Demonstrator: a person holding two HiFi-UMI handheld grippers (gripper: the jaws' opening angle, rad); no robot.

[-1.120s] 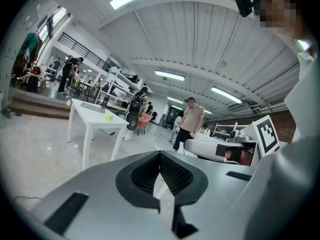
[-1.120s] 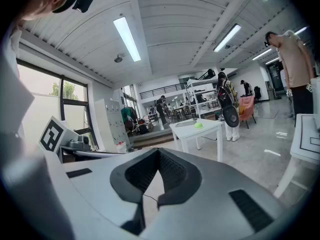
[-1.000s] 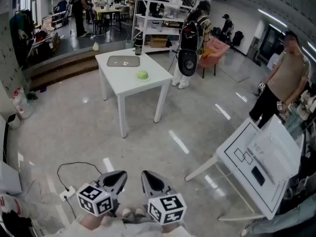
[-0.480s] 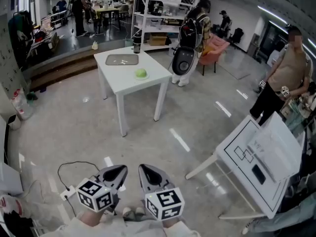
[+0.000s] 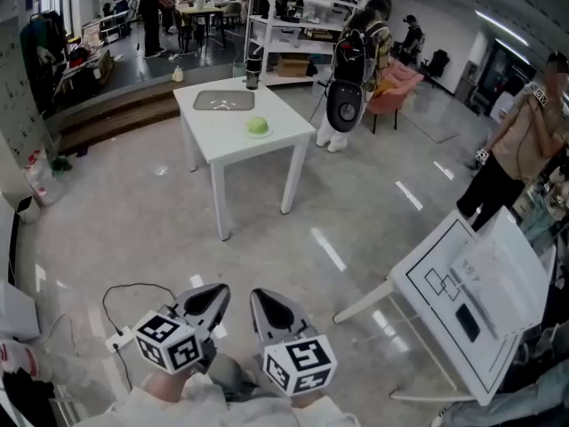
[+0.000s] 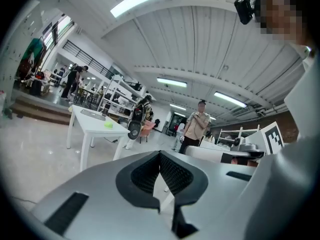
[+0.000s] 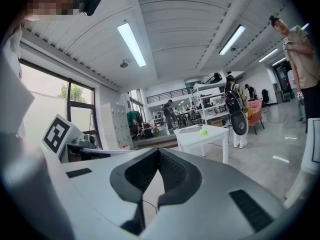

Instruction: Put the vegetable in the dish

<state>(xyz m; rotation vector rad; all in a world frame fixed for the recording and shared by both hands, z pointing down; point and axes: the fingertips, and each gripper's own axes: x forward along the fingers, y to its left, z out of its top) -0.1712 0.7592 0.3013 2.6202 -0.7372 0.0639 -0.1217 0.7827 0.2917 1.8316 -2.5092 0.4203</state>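
1. While I keep both tools low over the floor, the white table (image 5: 227,140) has drawn hardly any nearer in the past second. The view has only swung a little, and a bystander (image 5: 524,140) at far right has lifted an arm. I judge the walk-up has barely begun and nothing on the task is done yet.
2. On the tabletop, the grey dish (image 5: 223,101) lies toward the back. The green vegetable (image 5: 259,125) sits near it to the right, apart from it and still outside it. Both are well out of my reach.
3. The left gripper (image 5: 213,294) has its jaws pressed together with nothing between them, and it touches nothing.
4. The right gripper (image 5: 260,299), just beside the left one, is likewise closed tight, empty and clear of everything.
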